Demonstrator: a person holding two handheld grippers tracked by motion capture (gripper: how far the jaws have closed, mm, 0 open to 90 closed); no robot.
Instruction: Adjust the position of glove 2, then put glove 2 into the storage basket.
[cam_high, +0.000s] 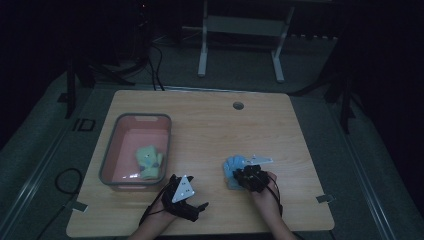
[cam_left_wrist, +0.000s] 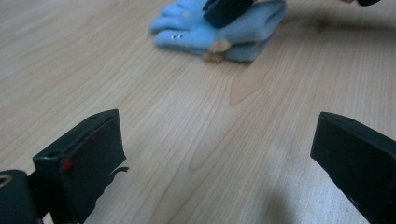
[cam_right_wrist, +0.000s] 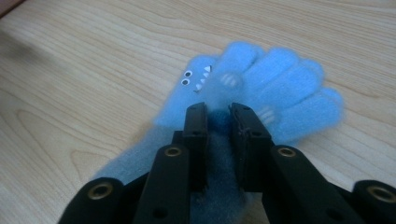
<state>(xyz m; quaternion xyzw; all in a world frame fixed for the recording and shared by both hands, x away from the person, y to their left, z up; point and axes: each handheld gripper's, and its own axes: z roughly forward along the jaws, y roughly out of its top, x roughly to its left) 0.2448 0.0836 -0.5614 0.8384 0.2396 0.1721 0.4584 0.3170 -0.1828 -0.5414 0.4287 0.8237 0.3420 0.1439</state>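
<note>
Pale wood grain covers the surface (cam_high: 210, 120). Nearest the person, the left claw (cam_left_wrist: 215, 158) hangs just over bare wood, its jaws spread wide and holding nothing. Slightly farther, to its right, the right claw (cam_right_wrist: 218, 122) is clamped on the fuzzy blue glove (cam_right_wrist: 275, 91) lying on the surface. Beyond, at the left, a grey-rimmed pink bin (cam_high: 111, 150) holds a yellow-green glove (cam_high: 148, 161).
</note>
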